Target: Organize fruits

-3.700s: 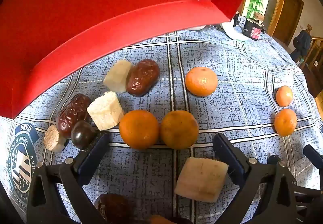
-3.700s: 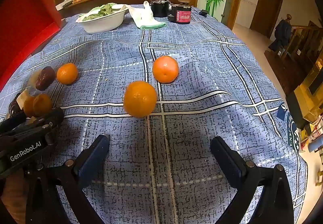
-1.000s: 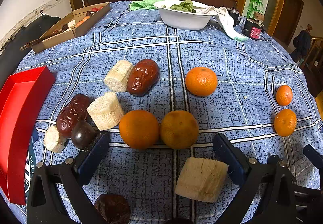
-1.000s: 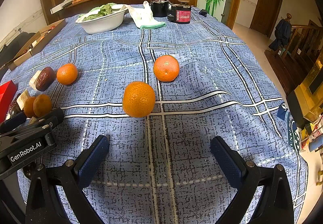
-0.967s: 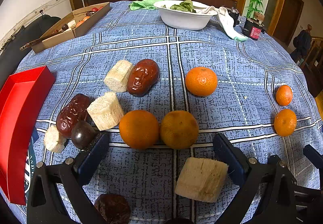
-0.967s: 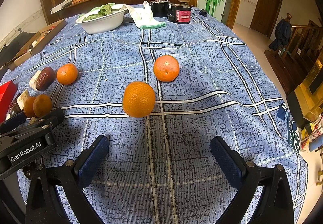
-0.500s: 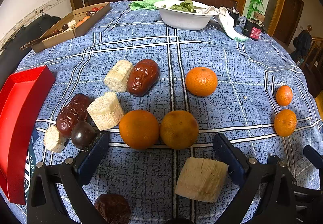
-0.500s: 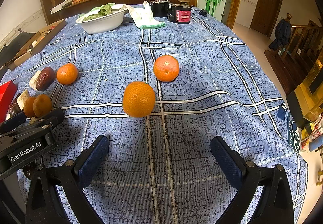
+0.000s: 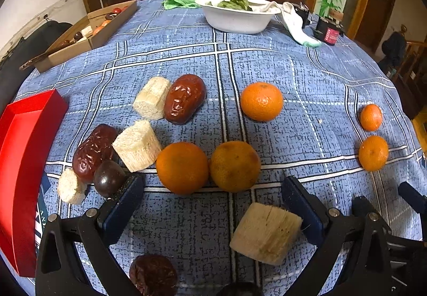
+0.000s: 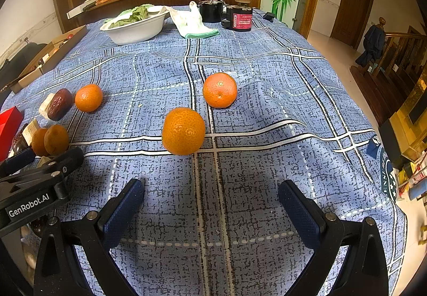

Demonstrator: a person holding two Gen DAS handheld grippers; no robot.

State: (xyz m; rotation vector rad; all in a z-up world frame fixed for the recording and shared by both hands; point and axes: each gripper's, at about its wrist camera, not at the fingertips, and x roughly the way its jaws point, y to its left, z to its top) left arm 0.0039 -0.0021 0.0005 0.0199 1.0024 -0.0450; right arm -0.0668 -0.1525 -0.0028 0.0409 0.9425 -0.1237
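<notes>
Both grippers hang over the blue plaid tablecloth [image 10: 267,61] with jaws spread wide, holding nothing. Nearest the left gripper [image 9: 213,205] lie a dark date [image 9: 153,274] and a pale sugarcane chunk [image 9: 265,233], the chunk just beside its right finger [image 9: 301,208]. Beyond its tips two mandarins [image 9: 182,168] [image 9: 234,166] touch side by side. To their left cluster a second sugarcane chunk [image 9: 137,146], a wrinkled red date [image 9: 93,152] and a small dark round fruit [image 9: 109,177], near a red tray [image 9: 18,162]. Ahead of the right gripper [image 10: 210,205] a mandarin [image 10: 183,130] sits apart from another [image 10: 219,90]. Farthest, a white bowl of greens [image 10: 133,28].
</notes>
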